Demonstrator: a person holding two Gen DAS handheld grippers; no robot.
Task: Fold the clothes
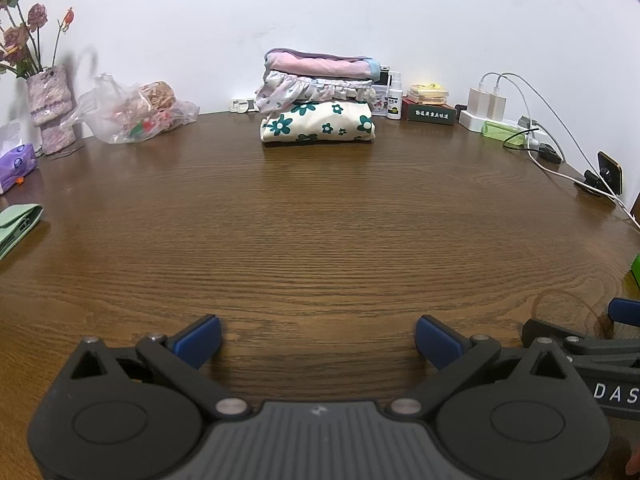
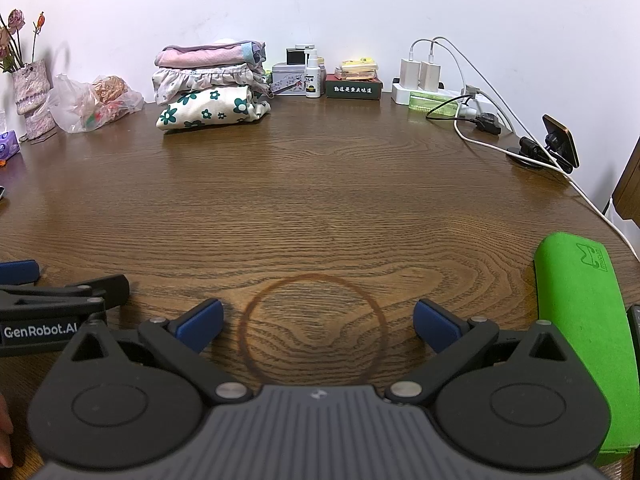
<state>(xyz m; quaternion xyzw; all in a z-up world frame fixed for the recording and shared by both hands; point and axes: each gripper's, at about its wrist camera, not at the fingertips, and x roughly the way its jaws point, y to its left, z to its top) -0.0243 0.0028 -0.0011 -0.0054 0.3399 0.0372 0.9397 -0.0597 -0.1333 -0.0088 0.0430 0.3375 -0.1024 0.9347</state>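
Note:
A stack of three folded clothes [image 1: 318, 100] stands at the far edge of the brown wooden table [image 1: 320, 220], against the wall: a cream piece with green flowers at the bottom, a frilled floral piece in the middle, a pink piece on top. The stack also shows in the right wrist view [image 2: 210, 86]. My left gripper [image 1: 318, 338] is open and empty, low over the near part of the table. My right gripper [image 2: 318, 322] is open and empty, beside the left one, over a ring stain. Each gripper's side shows in the other's view.
A vase with dried flowers [image 1: 50, 108], a plastic bag [image 1: 132, 110] and a purple tissue pack [image 1: 16, 166] stand at the left. A spray bottle [image 1: 394, 96], boxes, chargers and cables [image 1: 536, 140] line the back right. A green case [image 2: 584, 344] lies at the right.

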